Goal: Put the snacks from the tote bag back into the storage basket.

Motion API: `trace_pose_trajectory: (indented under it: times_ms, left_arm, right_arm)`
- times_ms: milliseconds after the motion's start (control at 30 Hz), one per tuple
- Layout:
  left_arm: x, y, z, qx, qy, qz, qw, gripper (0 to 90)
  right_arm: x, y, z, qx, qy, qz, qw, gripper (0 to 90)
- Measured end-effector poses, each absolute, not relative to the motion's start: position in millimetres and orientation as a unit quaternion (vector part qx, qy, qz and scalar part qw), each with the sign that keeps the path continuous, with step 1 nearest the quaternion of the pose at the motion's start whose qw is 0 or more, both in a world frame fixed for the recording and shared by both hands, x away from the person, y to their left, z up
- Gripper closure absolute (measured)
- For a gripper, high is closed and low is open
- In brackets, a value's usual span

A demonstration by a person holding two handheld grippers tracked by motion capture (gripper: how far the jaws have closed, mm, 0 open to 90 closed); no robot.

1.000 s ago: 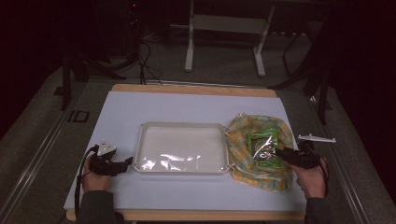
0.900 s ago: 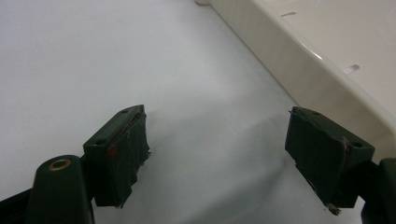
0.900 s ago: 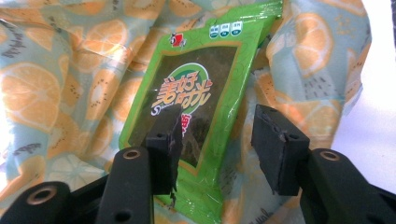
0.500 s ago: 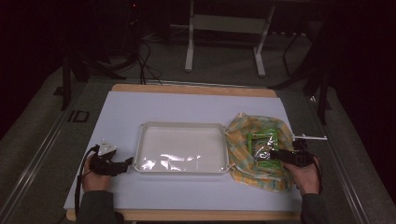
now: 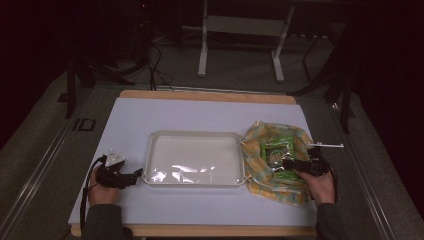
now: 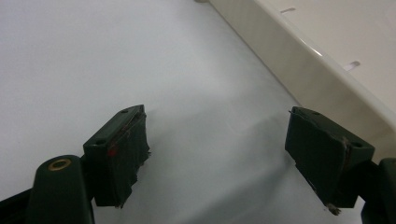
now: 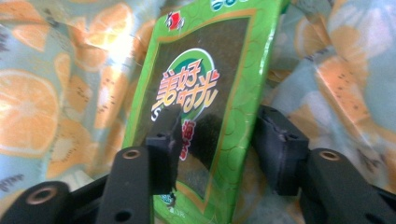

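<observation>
Right tongs (image 7: 212,149): seen parted to a middling width, the jaws astride the lower end of the green packet (image 7: 201,93); one jaw is seen over its printed face, the other at its edge. Whether the pads touch the film cannot be told; nothing is gripped yet.

Left tongs (image 6: 229,154): seen wide and empty, low over the tabletop (image 6: 93,56), with the tray (image 6: 327,70) just beside the right-hand jaw.

Packet: seen straight ahead of the right tongs, lying flat on the orange-print cloth (image 7: 51,102); in the high view the packet (image 5: 276,152) is at the tips of the right tongs (image 5: 286,162), well apart from the left tongs (image 5: 136,175).

Cloth: seen spread under and around the packet, on every side of the right tongs, rumpled, with its near edge against the tray (image 5: 195,137).

Handling: the packet is judged light, thin and flat, its glossy film likely slippery and easily creased; the contents are possibly brittle, so a gentle squeeze is advised.

Hold: the sealed edge nearest the right tongs is judged the best place, one jaw slipped under it.

Risk: the soft cloth may be pinched together with the packet.
</observation>
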State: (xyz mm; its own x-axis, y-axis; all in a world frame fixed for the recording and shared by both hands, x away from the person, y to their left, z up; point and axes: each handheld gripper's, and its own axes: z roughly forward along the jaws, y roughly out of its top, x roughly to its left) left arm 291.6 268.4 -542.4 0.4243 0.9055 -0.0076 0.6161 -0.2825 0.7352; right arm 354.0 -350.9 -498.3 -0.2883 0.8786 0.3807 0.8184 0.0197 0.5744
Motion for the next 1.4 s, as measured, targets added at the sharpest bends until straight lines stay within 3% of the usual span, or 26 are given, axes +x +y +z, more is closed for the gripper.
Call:
trace_pose_trajectory:
  times_ms: [467,1400]
  left_arm:
    - [292,268,-543,0.773,0.492,0.212,0.339,21.5]
    - [292,268,-543,0.774,0.491,0.213,0.339,21.4]
  right_arm:
    - [355,-345,-475,0.585,0.695,0.417,0.022,72.2]
    - [345,-362,-451,0.595,0.678,0.427,0.063,74.2]
